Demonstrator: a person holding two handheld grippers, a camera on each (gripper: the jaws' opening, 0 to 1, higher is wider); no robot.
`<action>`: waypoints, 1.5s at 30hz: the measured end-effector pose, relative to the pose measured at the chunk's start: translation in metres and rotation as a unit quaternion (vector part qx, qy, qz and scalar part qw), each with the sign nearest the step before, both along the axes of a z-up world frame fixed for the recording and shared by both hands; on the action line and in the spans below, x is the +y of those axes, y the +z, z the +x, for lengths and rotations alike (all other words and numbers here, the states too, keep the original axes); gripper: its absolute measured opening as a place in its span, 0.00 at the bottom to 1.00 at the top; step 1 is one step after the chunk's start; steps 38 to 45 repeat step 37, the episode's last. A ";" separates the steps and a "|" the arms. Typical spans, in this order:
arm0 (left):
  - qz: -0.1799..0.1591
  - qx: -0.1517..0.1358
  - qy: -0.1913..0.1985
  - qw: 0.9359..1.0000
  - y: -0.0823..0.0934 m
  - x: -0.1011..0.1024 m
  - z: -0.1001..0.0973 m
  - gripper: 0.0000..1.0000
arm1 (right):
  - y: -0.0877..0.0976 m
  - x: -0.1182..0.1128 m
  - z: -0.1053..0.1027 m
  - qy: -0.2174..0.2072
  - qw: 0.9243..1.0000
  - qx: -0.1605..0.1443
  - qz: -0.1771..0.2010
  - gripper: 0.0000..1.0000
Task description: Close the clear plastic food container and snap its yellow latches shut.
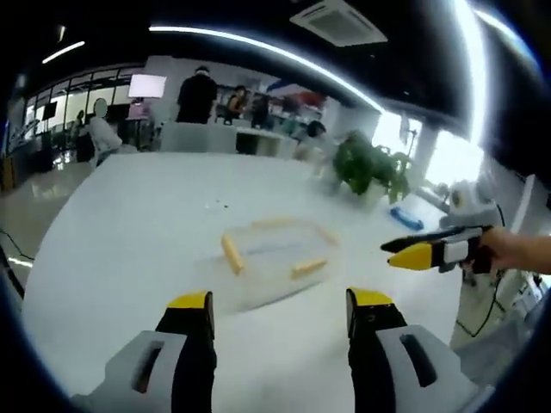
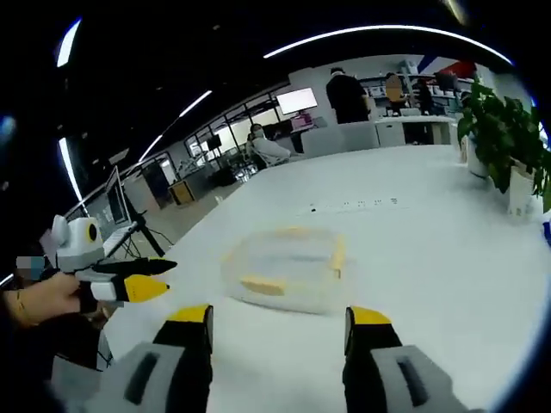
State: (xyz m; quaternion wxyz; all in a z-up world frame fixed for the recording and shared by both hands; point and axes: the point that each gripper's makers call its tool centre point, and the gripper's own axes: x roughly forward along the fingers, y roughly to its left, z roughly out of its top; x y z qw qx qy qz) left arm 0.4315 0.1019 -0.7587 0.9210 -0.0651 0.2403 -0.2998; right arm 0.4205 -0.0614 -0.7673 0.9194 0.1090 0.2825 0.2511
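Observation:
A clear plastic food container with yellow latches lies on the white table, its lid resting on it. It sits ahead of my left gripper, whose jaws stand wide open and empty. My right gripper comes in from the right of the left gripper view, held by a hand, jaws close together. In the right gripper view the container lies just beyond my right gripper, whose jaws stand apart with nothing between them. My left gripper shows at the left, held by a hand.
A potted green plant stands at the table's far right edge, seen again as a plant. A blue object lies beside it. People and desks stand beyond the table's far end. A small dark mark sits mid-table.

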 end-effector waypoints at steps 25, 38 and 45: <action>0.043 -0.068 0.033 0.996 0.015 0.042 -0.091 0.69 | 0.010 -0.003 -0.105 0.002 0.999 -0.036 -0.040 0.63; 0.034 -0.064 0.053 0.996 0.016 0.053 -0.101 0.68 | 0.007 -0.002 -0.118 -0.001 0.999 -0.026 -0.033 0.62; 0.034 -0.064 0.053 0.996 0.016 0.053 -0.101 0.68 | 0.007 -0.002 -0.118 -0.001 0.999 -0.026 -0.033 0.62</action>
